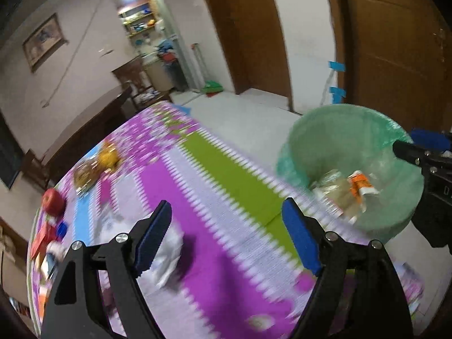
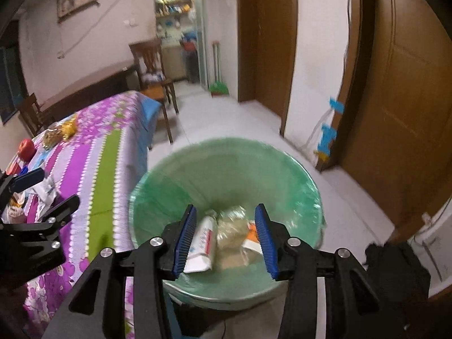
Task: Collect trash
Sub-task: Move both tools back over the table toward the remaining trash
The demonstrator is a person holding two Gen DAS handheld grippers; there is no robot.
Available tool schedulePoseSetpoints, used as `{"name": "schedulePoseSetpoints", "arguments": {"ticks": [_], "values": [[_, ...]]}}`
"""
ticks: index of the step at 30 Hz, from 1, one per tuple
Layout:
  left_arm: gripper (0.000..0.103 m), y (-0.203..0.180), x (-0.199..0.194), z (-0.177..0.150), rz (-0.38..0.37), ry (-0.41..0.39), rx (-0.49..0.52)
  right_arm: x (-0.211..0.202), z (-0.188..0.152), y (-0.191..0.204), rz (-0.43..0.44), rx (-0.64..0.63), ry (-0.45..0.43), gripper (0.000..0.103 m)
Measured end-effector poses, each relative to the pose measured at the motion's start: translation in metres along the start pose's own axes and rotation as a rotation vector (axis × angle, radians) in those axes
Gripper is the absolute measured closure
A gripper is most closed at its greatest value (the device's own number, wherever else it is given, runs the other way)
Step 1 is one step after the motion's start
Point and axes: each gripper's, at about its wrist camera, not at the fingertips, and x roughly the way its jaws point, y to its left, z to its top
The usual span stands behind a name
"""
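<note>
A bin lined with a green bag (image 2: 226,169) stands beside the table; it also shows in the left wrist view (image 1: 353,130). Inside lie a white tube (image 2: 203,240), a clear crumpled wrapper (image 2: 234,226) and an orange-white packet (image 1: 361,183). My right gripper (image 2: 227,238) is open and empty above the bin. My left gripper (image 1: 226,237) is open and empty above the table, with crumpled white trash (image 1: 169,257) just beside its left finger. The left gripper (image 2: 45,186) also shows in the right wrist view over white trash (image 2: 45,192).
The table has a purple, green and white cloth (image 1: 220,175). At its far left lie a red apple (image 1: 52,200), snack bags (image 1: 96,166), a blue cap (image 1: 62,228) and red packets (image 1: 42,240). Wooden chairs (image 2: 158,84), brown doors (image 2: 409,99) and tiled floor (image 2: 226,113) surround it.
</note>
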Motion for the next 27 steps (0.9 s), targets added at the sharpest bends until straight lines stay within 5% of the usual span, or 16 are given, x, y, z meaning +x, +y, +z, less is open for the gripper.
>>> {"name": "schedulePoseSetpoints", "arguments": {"ticks": [6,9,18,23,27], "values": [[0.025,0.056,-0.023,-0.039,0.059,-0.009,-0.044,-0.002,-0.007,0.051,0.083,-0.062,-0.039,0.052],[0.024,0.087,-0.038,-0.062,0.055,-0.01,-0.075,-0.001,-0.006,0.079,0.142,-0.106,-0.047,0.039],[0.023,0.167,-0.076,-0.132,0.099,-0.007,-0.194,0.004,0.012,0.174,0.305,-0.27,-0.053,0.035],[0.023,0.203,-0.091,-0.174,0.043,0.005,-0.201,0.013,0.023,0.228,0.394,-0.426,-0.018,0.027],[0.023,0.222,-0.092,-0.191,-0.071,0.01,-0.185,0.026,0.031,0.261,0.456,-0.546,0.034,0.013]]}}
